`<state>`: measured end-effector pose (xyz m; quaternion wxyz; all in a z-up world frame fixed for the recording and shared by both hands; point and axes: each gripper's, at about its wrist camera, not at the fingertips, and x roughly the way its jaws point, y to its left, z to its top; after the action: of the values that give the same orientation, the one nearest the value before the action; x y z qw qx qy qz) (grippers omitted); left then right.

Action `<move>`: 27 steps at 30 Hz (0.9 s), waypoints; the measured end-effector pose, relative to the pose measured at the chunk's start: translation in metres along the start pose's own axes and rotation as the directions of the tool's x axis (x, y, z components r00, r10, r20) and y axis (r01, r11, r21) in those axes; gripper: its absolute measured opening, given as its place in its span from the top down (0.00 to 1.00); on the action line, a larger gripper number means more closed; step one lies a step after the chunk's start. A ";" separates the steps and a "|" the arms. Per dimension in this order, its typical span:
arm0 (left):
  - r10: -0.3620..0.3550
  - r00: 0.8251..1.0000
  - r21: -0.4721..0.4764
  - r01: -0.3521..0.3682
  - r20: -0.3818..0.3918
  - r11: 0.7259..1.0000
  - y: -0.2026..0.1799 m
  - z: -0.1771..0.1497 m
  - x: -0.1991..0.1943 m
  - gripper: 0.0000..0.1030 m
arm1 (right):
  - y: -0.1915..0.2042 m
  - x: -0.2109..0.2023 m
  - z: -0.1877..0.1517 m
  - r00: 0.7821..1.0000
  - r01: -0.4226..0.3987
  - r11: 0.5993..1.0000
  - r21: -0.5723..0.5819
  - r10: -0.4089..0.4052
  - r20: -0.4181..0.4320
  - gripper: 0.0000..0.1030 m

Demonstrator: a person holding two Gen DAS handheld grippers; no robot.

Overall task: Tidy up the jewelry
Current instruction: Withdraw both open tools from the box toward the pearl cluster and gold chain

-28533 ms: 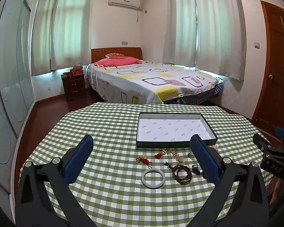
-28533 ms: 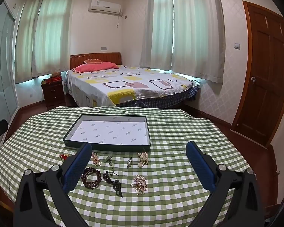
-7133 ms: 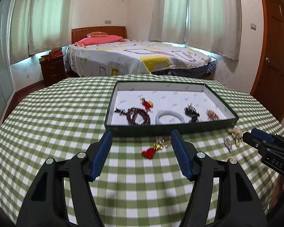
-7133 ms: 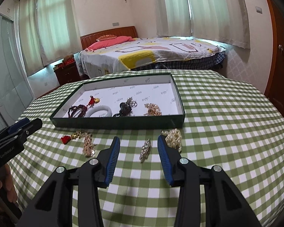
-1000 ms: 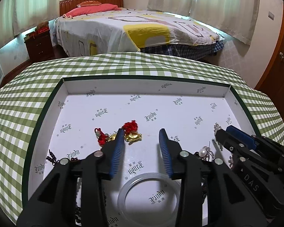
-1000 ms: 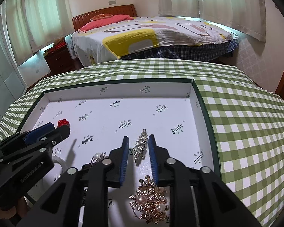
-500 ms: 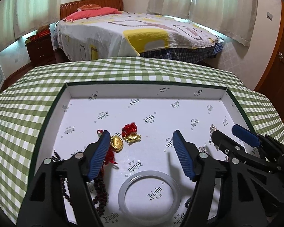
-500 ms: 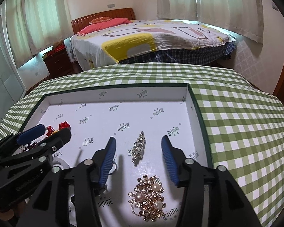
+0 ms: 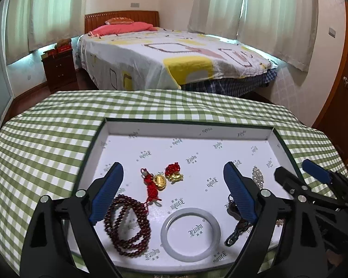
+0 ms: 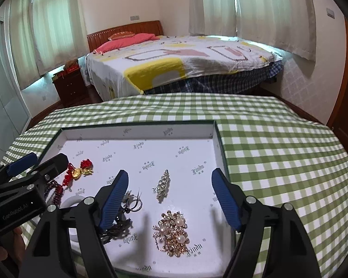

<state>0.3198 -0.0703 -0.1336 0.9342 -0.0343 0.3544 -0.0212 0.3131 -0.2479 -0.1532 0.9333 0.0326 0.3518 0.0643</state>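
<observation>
A dark green tray point(image 9: 97, 134) with a white lining holds the jewelry; it also shows in the right wrist view point(image 10: 218, 134). In it lie a dark red bead string point(image 9: 127, 227), red-knot gold charms point(image 9: 161, 180), a white bangle point(image 9: 190, 230), a dark key-like piece point(image 9: 236, 231), a rhinestone clip point(image 10: 163, 184), a pearl and gold cluster point(image 10: 174, 231) and silver rings point(image 10: 133, 202). My left gripper point(image 9: 172, 190) is open and empty above the tray's left half. My right gripper point(image 10: 170, 197) is open and empty above the right half.
The tray sits on a table with a green checked cloth point(image 10: 278, 153). Beyond the table are a bed point(image 9: 169, 55), a wooden nightstand point(image 9: 59, 69), curtained windows and a brown door point(image 9: 343, 106) at right.
Both grippers have opened wider and drawn back from the tray. The rhinestone clip and the gold charms lie released on the lining.
</observation>
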 end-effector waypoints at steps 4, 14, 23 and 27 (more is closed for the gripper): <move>0.001 0.999 -0.021 0.000 0.032 1.000 0.006 0.001 -0.021 0.14 | -0.001 -0.022 0.004 0.999 0.003 1.000 0.006 -0.003 0.036 0.28; -0.003 0.996 -0.044 0.007 0.085 0.999 0.017 -0.014 -0.071 0.11 | -0.006 -0.078 -0.009 0.994 0.008 1.000 0.028 -0.011 0.104 0.19; 0.014 0.996 -0.062 -0.008 0.087 0.998 0.026 -0.051 -0.095 0.11 | -0.015 -0.093 -0.048 0.995 0.031 0.998 0.054 -0.036 0.089 0.19; 0.015 0.997 -0.058 -0.011 0.078 0.998 0.026 -0.072 -0.100 0.11 | -0.017 -0.092 -0.076 0.997 0.046 0.998 0.051 -0.049 0.059 0.19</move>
<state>0.1980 -0.0414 -0.1236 0.9461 -0.0595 0.3183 -0.0037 0.1959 -0.2766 -0.1517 0.9436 0.0494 0.3258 0.0324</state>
